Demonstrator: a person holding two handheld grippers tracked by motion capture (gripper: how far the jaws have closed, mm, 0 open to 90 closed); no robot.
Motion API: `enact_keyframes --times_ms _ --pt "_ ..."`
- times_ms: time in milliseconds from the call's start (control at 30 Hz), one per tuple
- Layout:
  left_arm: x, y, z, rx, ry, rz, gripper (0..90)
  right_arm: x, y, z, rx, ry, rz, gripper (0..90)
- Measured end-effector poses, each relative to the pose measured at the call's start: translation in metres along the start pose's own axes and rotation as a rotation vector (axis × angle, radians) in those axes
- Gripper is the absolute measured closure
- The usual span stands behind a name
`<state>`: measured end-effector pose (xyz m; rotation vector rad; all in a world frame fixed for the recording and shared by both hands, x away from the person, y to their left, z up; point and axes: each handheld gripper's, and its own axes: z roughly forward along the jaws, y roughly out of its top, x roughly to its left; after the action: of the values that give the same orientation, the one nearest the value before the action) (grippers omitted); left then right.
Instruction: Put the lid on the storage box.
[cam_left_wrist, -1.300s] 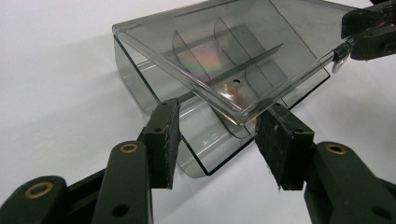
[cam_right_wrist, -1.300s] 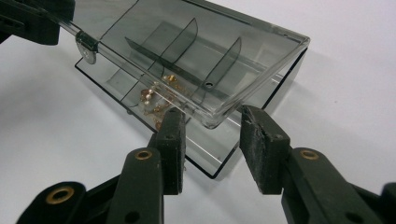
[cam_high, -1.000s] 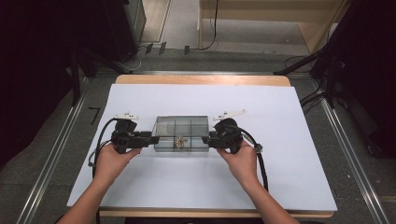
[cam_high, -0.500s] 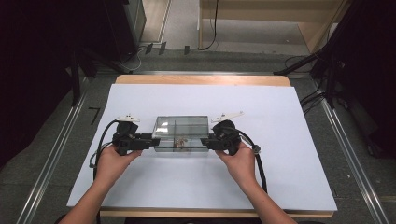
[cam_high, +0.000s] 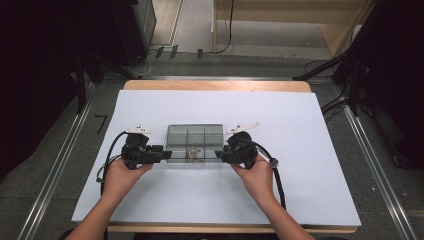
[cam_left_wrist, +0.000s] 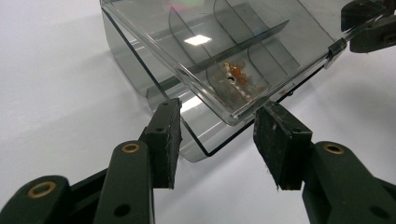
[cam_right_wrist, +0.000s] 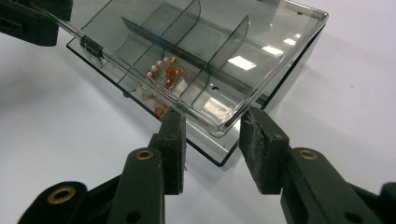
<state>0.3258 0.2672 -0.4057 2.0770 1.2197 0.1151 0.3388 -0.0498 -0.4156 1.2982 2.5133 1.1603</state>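
A white sheet (cam_high: 310, 150) covers the wooden table (cam_high: 215, 85), with grey floor and dark stands around. One clear divided box (cam_high: 194, 142) sits mid-table, a small bead trinket (cam_left_wrist: 236, 77) inside. The left gripper (cam_high: 160, 155) and right gripper (cam_high: 220, 155), each half open, pinch the box's near corners, its lid tilted up.

A white sheet (cam_high: 310, 150) covers the wooden table (cam_high: 215, 85); beyond, perhaps a wooden cabinet (cam_high: 300, 20).

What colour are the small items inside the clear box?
The small items in the clear box are orange and pearly white, best seen in the right gripper view.
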Motion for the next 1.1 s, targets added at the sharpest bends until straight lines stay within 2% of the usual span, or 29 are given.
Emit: enact_keyframes --times_ms 333,1100 --pt "-0.001 -0.001 0.004 0.012 0.004 0.013 52.6 -0.002 -0.005 0.001 -0.002 0.006 0.009 61.5" --pt "-0.001 -0.008 0.012 0.038 0.010 0.021 51.7 0.001 -0.012 0.009 0.010 -0.025 -0.008 59.6"
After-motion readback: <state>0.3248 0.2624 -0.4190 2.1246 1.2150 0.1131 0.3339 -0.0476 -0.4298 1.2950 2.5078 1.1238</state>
